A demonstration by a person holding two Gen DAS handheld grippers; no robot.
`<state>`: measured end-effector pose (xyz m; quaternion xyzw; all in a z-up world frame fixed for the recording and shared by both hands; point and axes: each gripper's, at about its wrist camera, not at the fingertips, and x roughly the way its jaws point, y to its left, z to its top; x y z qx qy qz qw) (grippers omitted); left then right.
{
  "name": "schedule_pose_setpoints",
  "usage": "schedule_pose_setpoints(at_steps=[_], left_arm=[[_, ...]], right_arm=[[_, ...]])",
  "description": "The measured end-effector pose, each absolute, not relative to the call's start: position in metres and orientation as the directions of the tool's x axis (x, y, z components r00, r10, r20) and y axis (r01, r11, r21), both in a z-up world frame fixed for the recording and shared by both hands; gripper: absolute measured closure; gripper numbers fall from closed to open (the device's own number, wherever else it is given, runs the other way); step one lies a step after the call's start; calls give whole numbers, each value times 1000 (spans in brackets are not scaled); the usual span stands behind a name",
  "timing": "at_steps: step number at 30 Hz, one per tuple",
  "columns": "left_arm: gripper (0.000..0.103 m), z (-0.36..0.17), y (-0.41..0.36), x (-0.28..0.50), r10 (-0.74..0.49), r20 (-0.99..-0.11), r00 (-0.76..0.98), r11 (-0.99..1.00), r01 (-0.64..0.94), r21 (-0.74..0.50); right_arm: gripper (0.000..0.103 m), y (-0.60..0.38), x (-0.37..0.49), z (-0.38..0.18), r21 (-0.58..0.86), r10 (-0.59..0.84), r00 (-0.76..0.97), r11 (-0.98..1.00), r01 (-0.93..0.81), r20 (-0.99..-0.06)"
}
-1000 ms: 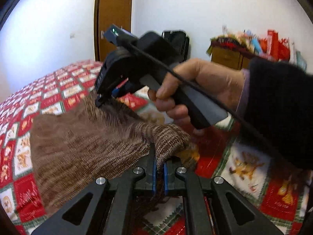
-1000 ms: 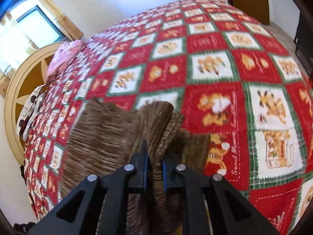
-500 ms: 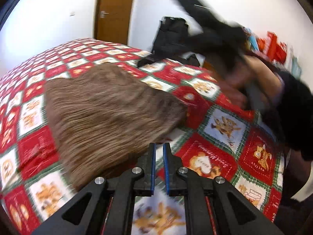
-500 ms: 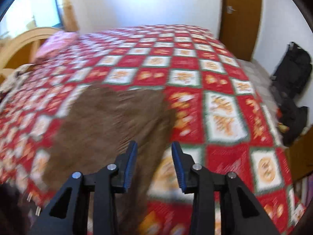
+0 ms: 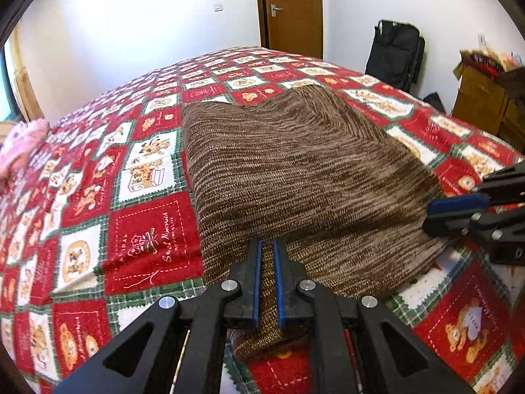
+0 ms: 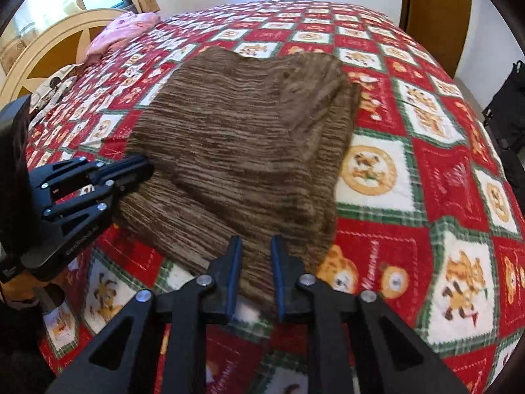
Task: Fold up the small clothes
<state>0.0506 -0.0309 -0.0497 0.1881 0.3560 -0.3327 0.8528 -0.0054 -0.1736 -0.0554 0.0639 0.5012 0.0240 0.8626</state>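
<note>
Garment: our brown marled knitted sweater lies on the red patchwork bedspread.
Left gripper: fingers pinching its near edge.
Right gripper: fingers apart, straddling its hem.

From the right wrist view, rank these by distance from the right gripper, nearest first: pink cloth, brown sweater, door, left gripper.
1. Brown sweater: its near edge lies between the right gripper fingers.
2. Left gripper: to the left, at the sweater's side edge.
3. Pink cloth: far left, by the headboard.
4. Door: far right, beyond the bed.
</note>
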Motion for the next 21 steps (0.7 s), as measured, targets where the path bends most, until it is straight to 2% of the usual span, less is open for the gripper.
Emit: schedule_pose_setpoints(at_steps=[4,9,11,12,15,17,21], left_arm=[[95,-49,-27,52,-434,-742,510,712,700,64],[95,-43,-27,46,-403,-754,518,708,699,102],[95,-39,-26,44,-390,-752,531,714,690,117],[95,-35,-25,45,-382,-746,546,726,676,123],[95,-23,-26,54,-346,-722,599,768,623,149],[95,-17,-28,63,-328,-712,620,783,600,162],[95,-11,-41,97,-278,-713,644,823,542,169]], right_arm=[[93,-187,-14,-57,193,145,499,980,46,-855],[93,-189,-24,-50,256,178,481,962,100,-858],[88,-184,-24,-38,223,150,486,970,97,-861],[81,-182,-23,-28,209,134,517,974,90,-845],[72,-187,-5,-4,230,123,613,968,99,-780],[68,-189,22,2,211,85,638,970,124,-766],[68,-188,76,-5,123,-25,653,976,179,-757]])
